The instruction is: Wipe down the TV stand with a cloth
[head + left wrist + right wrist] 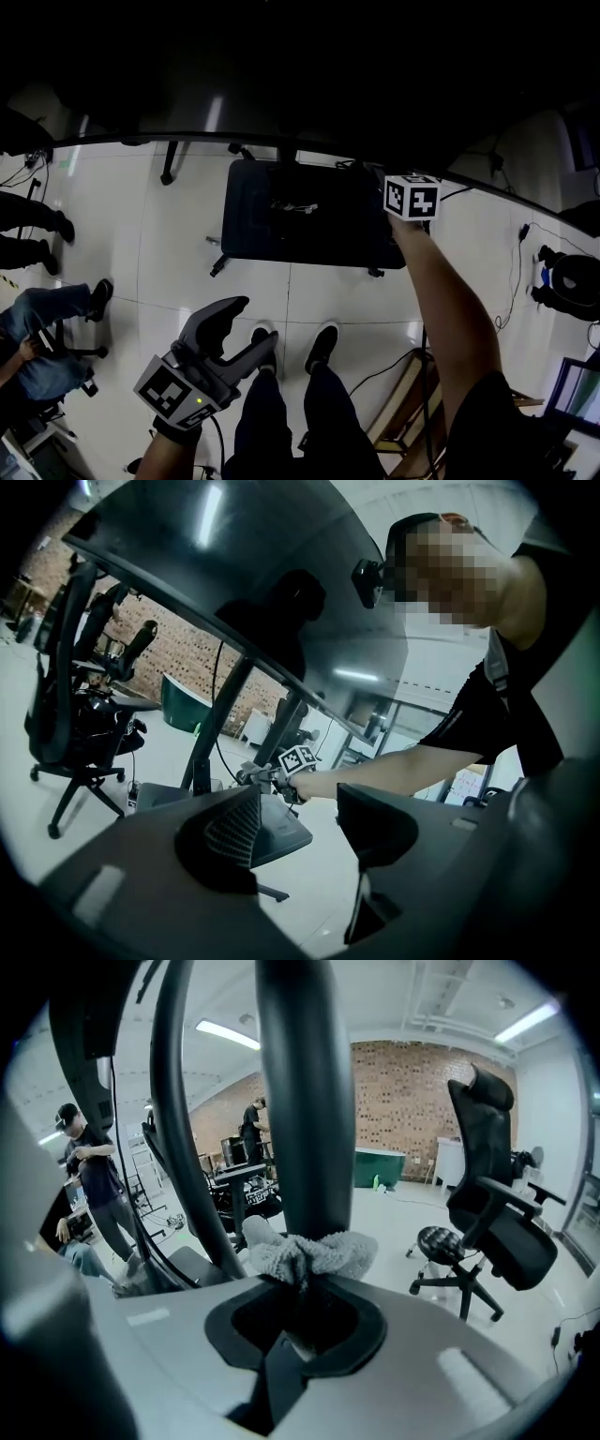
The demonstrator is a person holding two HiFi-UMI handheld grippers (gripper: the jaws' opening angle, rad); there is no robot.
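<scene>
The TV stand has a black base plate (300, 225) on the white floor, under the dark lower edge of the screen. Its thick black pole (305, 1101) rises right in front of my right gripper (300, 1288). That gripper is shut on a grey fluffy cloth (314, 1252), which bunches against the pole. In the head view only its marker cube (412, 197) and the arm show. My left gripper (251, 323) hangs low near the person's shoes, open and empty. From the left gripper view the left gripper (300, 808) looks at the right gripper (267, 778) above the base plate (281, 829).
A black office chair (487, 1213) stands to the right of the pole, another (80, 705) at the far left. People (89, 1166) stand and sit at the left (37, 319). Cables (511, 272) trail over the floor at the right.
</scene>
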